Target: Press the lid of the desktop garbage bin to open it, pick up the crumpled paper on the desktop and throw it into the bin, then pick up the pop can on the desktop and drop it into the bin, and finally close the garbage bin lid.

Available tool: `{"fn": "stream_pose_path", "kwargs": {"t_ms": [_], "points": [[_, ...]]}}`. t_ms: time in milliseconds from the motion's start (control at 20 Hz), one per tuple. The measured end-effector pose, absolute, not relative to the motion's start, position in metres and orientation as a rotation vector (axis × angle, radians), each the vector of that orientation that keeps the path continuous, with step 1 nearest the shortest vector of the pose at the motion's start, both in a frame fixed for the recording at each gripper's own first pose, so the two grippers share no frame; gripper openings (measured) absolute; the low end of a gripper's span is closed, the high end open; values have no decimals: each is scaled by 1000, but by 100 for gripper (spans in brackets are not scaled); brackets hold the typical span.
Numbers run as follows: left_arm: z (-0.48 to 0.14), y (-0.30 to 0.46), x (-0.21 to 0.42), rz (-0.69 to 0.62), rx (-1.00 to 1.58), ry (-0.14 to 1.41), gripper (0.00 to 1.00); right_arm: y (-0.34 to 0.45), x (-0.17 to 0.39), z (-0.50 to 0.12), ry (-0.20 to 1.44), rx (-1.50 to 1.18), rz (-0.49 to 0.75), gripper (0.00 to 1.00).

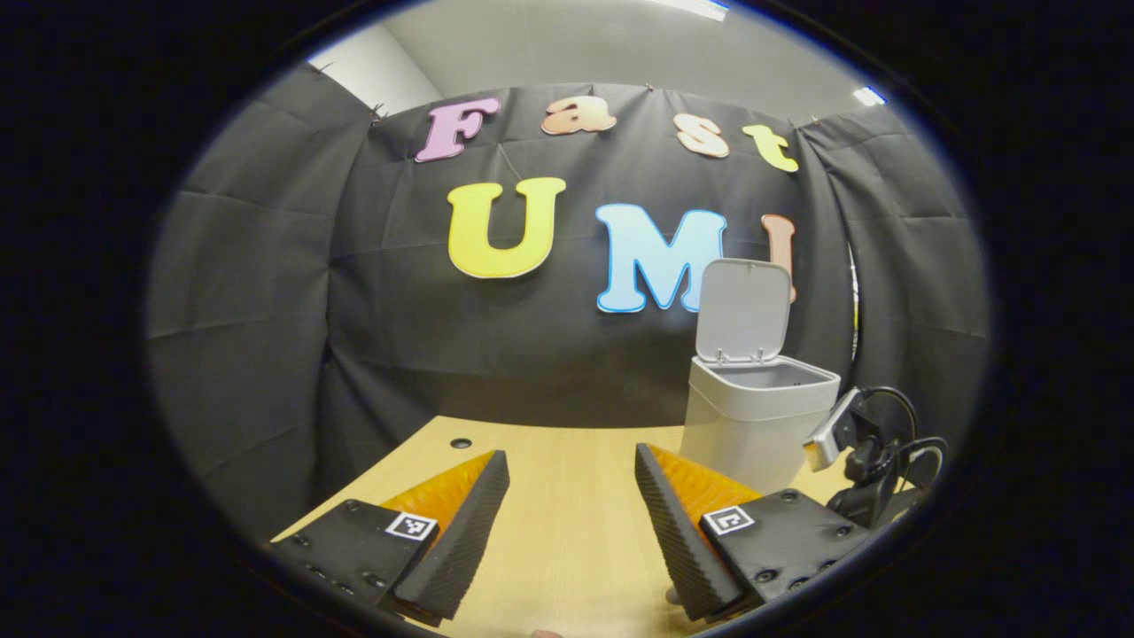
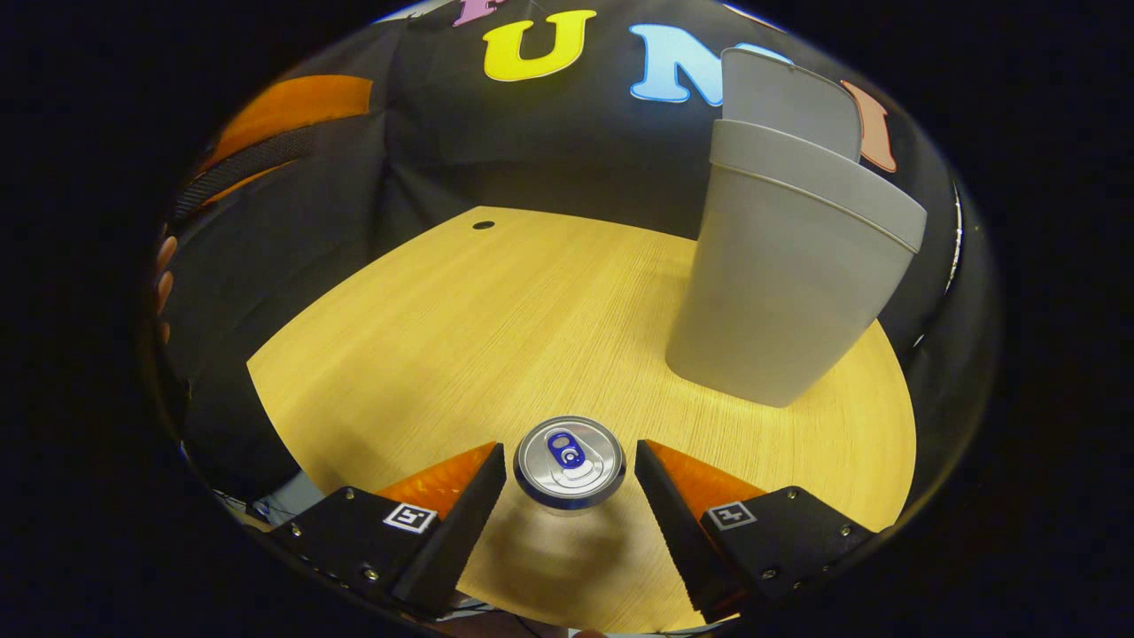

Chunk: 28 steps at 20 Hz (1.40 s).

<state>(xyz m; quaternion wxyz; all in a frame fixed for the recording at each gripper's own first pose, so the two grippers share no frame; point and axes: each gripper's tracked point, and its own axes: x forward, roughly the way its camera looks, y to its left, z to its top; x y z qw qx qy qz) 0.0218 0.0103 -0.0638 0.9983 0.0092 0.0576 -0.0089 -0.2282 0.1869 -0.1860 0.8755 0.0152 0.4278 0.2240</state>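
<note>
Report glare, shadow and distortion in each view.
Right gripper view: the pop can top glints, a soft shadow lies on the table below it, and the bin bulges. Left gripper view: even light, the wall bowed, focus sharp.

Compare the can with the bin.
The can is small, round and metallic with its top sealed; the bin is far bigger, pale grey and boxy. The can is closed, while the bin's lid stands up, leaving it open. The can sits between the right tool's fingers; the bin stands free. Both are upright on the table.
</note>
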Motion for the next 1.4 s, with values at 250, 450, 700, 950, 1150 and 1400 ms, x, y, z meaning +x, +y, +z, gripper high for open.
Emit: {"fn": "stream_pose_path", "kwargs": {"t_ms": [250, 450, 700, 950, 1150, 1400], "points": [[-68, 13, 13, -8, 13, 123, 96, 189, -232, -199, 921, 19, 477, 95], [-66, 13, 14, -5, 18, 116, 96, 189, -233, -202, 926, 52, 487, 92], [-67, 7, 13, -16, 23, 118, 96, 180, -229, -197, 915, 102, 470, 84], [-71, 2, 14, -24, 12, 123, 96, 166, -223, -178, 863, 150, 443, 82], [-71, -3, 14, -28, 2, 122, 96, 153, -217, -149, 806, 181, 424, 82], [-74, -13, 14, -42, -9, 126, 94, 125, -197, -104, 695, 187, 379, 82]]}}
